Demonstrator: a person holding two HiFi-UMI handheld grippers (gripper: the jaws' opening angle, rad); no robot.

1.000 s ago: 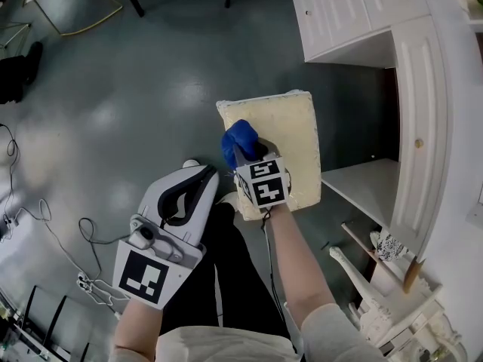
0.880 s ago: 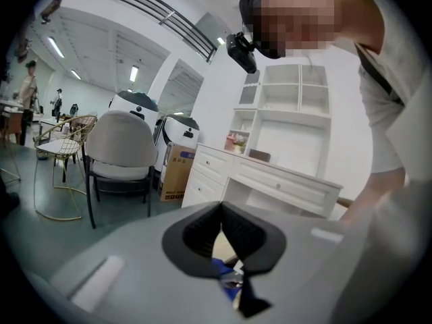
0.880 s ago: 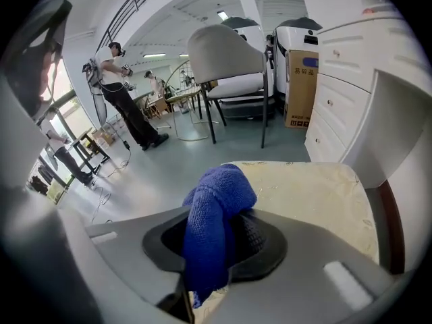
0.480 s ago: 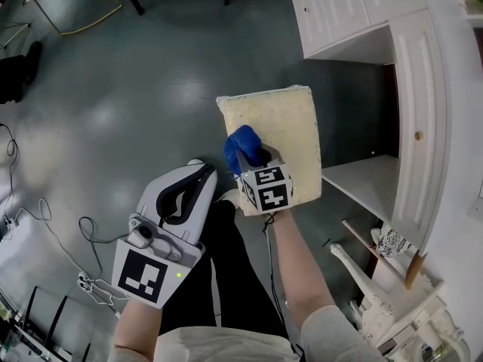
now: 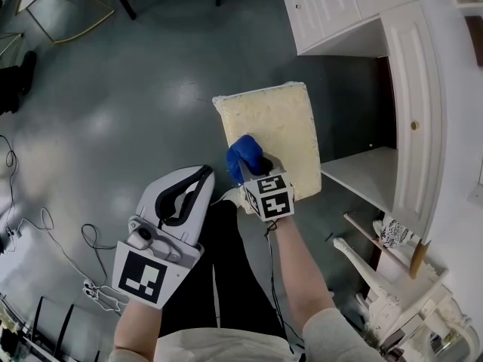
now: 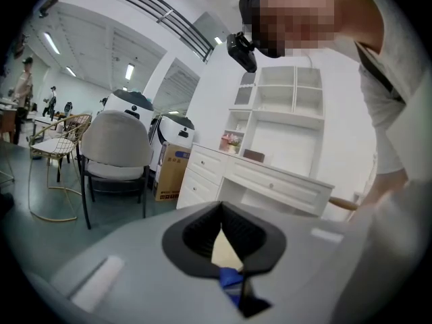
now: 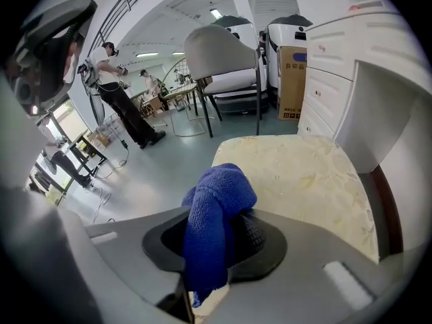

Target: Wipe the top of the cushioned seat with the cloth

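Note:
The cushioned seat [image 5: 273, 127] is a cream rectangular pad with a faint leaf pattern, standing on the grey floor beside a white desk. My right gripper [image 5: 254, 170] is shut on a bunched blue cloth [image 5: 243, 155], which rests on the seat's near left part. In the right gripper view the cloth [image 7: 217, 204] bulges out of the right gripper [image 7: 216, 241], with the seat [image 7: 304, 171] stretching away beyond it. My left gripper [image 5: 195, 181] hangs left of the seat over the floor, jaws together and holding nothing. The left gripper [image 6: 226, 252] shows only a thin slit.
A white desk with drawers [image 5: 347, 6] and a low shelf [image 5: 362, 178] borders the seat's right side. Ornate white furniture [image 5: 381, 296] stands at the lower right. Cables [image 5: 53, 228] trail over the floor at left. Chair legs [image 5: 72, 10] stand at the top left.
My right gripper has drawn the blue cloth a little toward the seat's near edge. The left gripper has stayed about where it was.

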